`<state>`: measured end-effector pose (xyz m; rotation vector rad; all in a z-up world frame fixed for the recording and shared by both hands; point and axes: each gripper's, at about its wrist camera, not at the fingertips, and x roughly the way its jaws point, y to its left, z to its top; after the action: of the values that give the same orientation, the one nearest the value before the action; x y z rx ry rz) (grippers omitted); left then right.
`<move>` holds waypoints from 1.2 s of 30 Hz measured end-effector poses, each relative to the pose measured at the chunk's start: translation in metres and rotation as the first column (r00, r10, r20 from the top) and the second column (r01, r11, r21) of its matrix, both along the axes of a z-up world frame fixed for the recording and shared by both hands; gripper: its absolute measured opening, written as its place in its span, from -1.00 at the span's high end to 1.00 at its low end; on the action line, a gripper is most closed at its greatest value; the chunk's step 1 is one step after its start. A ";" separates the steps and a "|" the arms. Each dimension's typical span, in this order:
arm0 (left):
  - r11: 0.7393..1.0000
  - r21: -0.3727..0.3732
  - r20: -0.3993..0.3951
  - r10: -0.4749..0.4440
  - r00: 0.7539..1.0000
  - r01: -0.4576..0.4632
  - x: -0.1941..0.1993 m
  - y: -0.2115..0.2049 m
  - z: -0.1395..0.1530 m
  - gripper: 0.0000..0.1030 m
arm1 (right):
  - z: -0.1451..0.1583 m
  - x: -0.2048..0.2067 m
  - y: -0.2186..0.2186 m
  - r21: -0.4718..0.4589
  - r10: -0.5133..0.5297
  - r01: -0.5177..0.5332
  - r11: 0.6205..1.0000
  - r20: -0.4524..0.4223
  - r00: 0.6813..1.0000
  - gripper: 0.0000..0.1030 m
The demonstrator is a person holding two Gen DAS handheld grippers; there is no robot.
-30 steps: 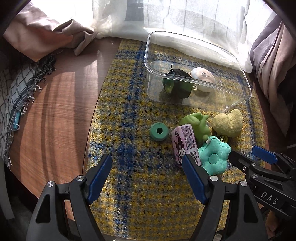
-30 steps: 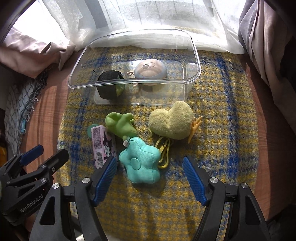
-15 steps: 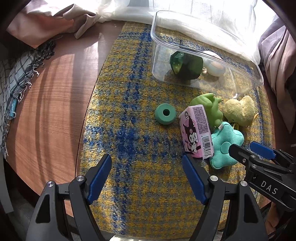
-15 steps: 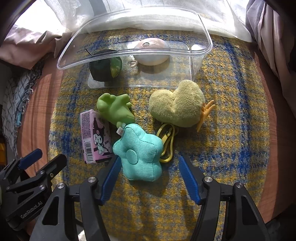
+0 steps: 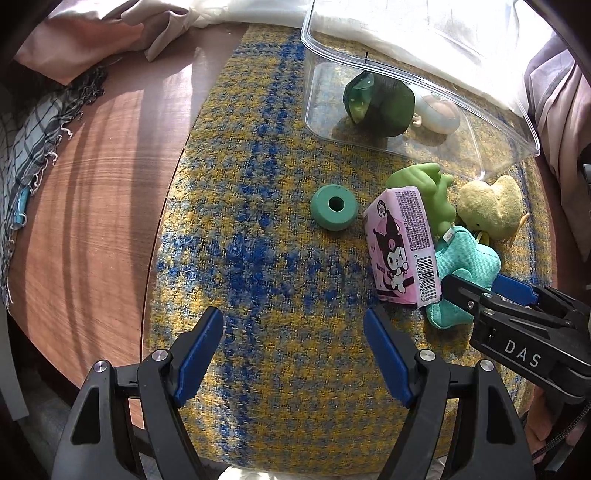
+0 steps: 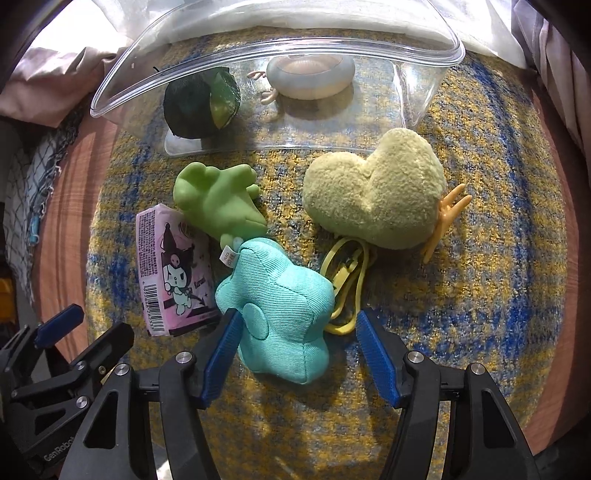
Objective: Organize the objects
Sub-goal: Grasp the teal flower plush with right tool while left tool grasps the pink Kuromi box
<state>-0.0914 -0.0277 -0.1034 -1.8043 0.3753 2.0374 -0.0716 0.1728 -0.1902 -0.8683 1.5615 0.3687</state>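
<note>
A teal flower plush (image 6: 280,310) lies on the plaid cloth between the open fingers of my right gripper (image 6: 295,343), whose left pad (image 6: 225,343) is at its edge. Around it lie a pink Kuromi box (image 6: 173,277), a green frog toy (image 6: 221,203) and a yellow heart plush (image 6: 376,199). A clear bin (image 6: 424,62) behind holds a dark green ball (image 6: 199,99) and a pale round toy (image 6: 310,72). My left gripper (image 5: 295,350) is open and empty over the cloth, short of a green ring (image 5: 334,212).
The plaid cloth (image 5: 258,258) covers a round wooden table (image 5: 85,206), bare on the left. Curtains and draped fabric (image 5: 92,33) hang behind the bin. A yellow strap (image 6: 347,280) lies by the teal plush.
Both grippers have moved forward and down toward the objects. The right gripper's fingers now flank the teal flower plush. Nothing has been grasped.
</note>
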 end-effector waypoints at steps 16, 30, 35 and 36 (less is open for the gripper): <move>0.999 0.038 0.000 0.004 1.000 -0.004 0.007 -0.003 0.007 -0.52 | 0.019 -0.025 0.014 0.081 -0.126 0.121 0.989 0.058 0.990 0.45; 0.993 0.113 -0.004 -0.033 0.999 0.034 0.011 0.019 0.023 -0.50 | 0.058 -0.027 0.002 0.180 -0.353 0.325 0.929 0.154 0.923 0.53; 0.990 0.129 -0.008 -0.059 0.998 0.060 0.012 0.035 0.027 -0.46 | 0.072 -0.024 -0.011 0.210 -0.440 0.403 0.891 0.183 0.879 0.53; 0.990 0.130 -0.007 -0.061 0.998 0.061 0.012 0.038 0.025 -0.43 | 0.075 -0.023 -0.014 0.214 -0.457 0.418 0.883 0.187 0.870 0.53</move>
<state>-0.0797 0.0100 -0.0779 -1.6922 0.2873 1.9753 -0.0948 0.1590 -0.1156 -0.3881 1.4338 0.0605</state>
